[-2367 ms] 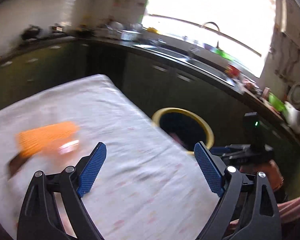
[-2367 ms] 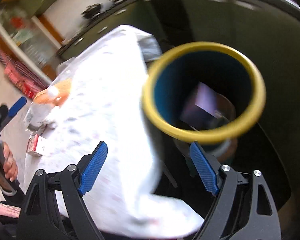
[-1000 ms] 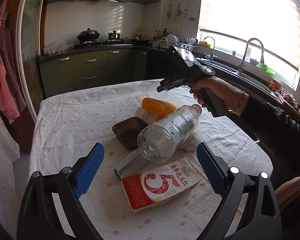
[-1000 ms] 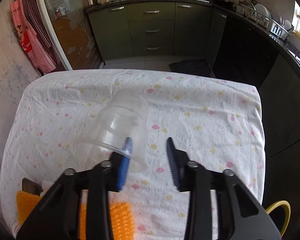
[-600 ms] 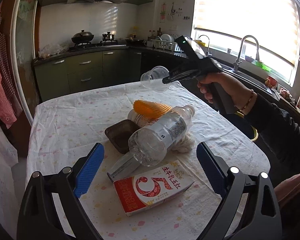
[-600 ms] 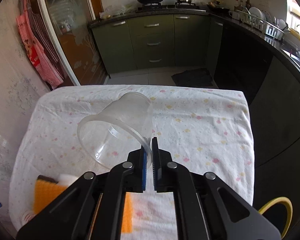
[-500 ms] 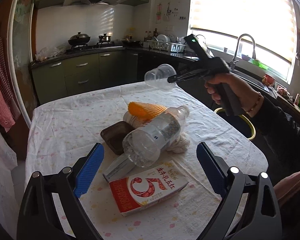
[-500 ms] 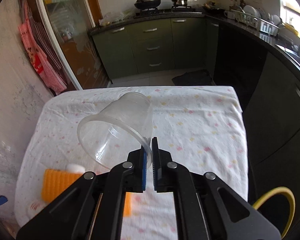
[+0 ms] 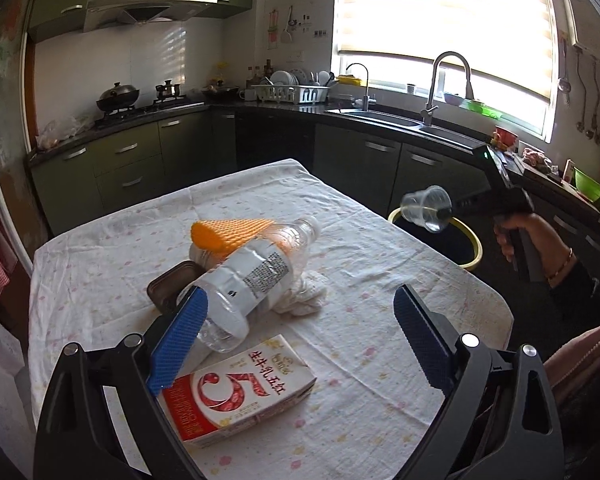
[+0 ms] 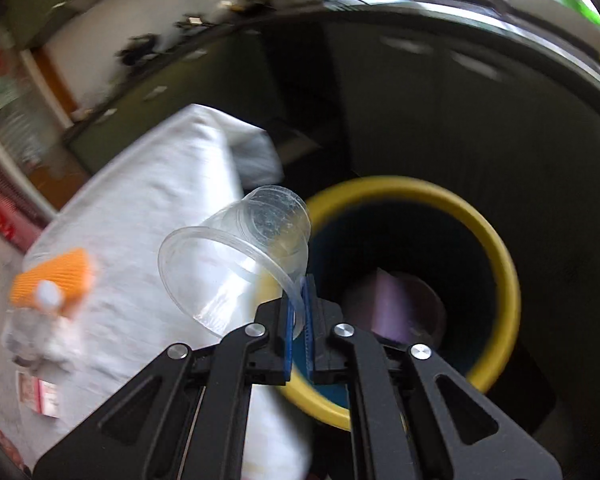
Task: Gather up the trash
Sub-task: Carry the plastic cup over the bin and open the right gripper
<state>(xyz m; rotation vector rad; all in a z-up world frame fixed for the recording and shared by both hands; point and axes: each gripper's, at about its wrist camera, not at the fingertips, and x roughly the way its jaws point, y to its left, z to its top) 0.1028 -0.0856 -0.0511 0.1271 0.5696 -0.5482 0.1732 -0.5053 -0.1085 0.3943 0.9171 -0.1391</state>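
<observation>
Trash on the worktop [image 9: 399, 248], a water bottle [image 9: 252, 276] and a milk carton [image 9: 236, 396], lies before the left gripper [image 9: 300, 340], jaws wide and empty. Rightward, the right gripper [image 10: 298, 320] pinches the clear plastic cup [image 10: 240, 264] by its rim beside the yellow-rimmed bin [image 10: 495, 252]; it looks light, thin, easily crushed.

A home kitchen is shown. Green cabinets [image 9: 124, 160] under a dark counter line two walls, with a range hood [image 9: 152, 4] above a stove carrying a wok [image 9: 118, 94], a dish rack [image 9: 290, 92], and a sink with tall faucet [image 9: 445, 84] below a bright blinded window [image 9: 439, 20].
</observation>
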